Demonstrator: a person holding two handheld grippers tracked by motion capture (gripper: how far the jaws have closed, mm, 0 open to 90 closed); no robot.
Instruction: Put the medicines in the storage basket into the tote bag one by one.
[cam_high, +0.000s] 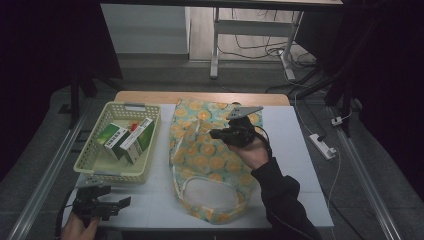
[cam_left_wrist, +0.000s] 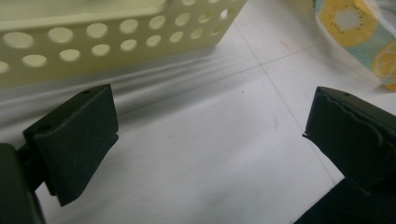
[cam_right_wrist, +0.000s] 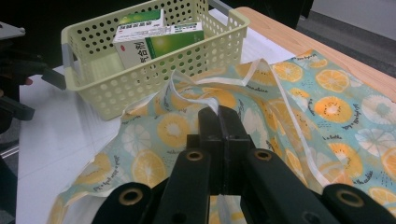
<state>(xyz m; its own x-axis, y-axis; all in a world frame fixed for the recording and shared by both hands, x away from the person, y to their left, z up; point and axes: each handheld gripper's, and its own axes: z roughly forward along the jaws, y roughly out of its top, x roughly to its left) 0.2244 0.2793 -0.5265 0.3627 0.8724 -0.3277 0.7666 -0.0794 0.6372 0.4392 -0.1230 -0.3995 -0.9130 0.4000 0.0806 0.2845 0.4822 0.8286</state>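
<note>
High view has the right gripper (cam_high: 216, 134) over the middle of the fruit-print bag (cam_high: 202, 160), which lies flat on the white counter (cam_high: 300, 165) beside the yellow basket (cam_high: 85, 160) of green medicine boxes (cam_high: 131, 140). Right gripper view shows its jaws pressed fully together; whether they pinch a fold of cloth is hidden behind them. Left gripper (cam_high: 122, 202) rests near the counter's front edge, jaws wide apart and holding nothing, its hand cut off by the frame.
</note>
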